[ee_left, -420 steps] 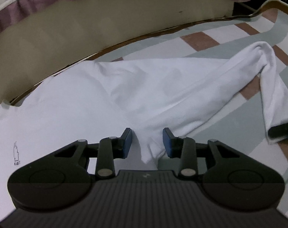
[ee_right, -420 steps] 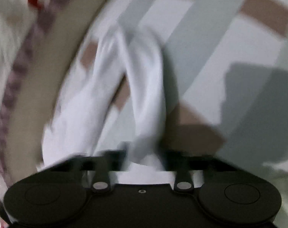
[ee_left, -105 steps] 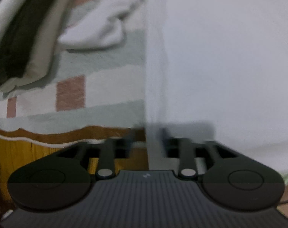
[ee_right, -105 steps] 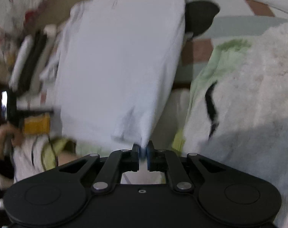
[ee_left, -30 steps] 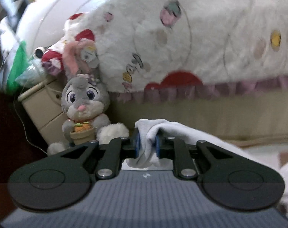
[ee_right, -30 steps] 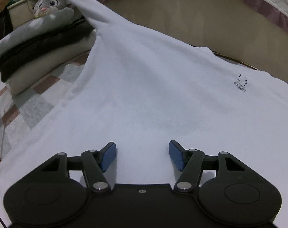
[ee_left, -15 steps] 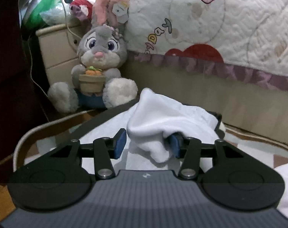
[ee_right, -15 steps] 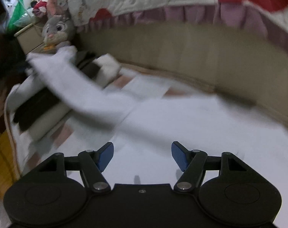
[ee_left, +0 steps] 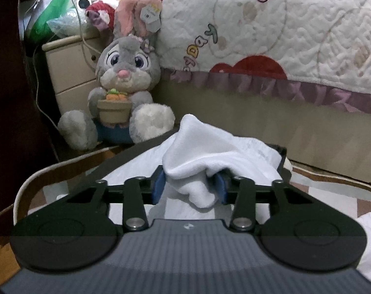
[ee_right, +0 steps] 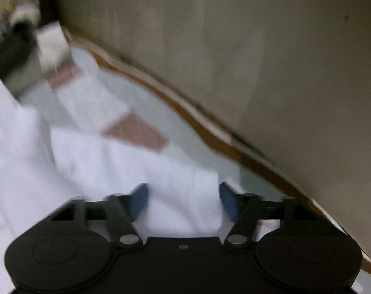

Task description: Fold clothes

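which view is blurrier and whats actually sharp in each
Right wrist view is blurrier: the white garment, the checked sheet and the right claw are all smeared. Left wrist view is sharp on the rabbit plush, the strawberry quilt and the left claw; its straight edges bow.

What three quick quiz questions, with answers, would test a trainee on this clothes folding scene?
1. True or false: the plush rabbit holds a pot of carrots.
2. What sits between the jaws of the left gripper? A) white garment B) dark towel C) nothing
3. Fill in: the jaws of the right gripper stand ___ over the white garment.
Key: 1 true. 2 A; those jaws have just been closing, with bunched cloth between them. 3 open.
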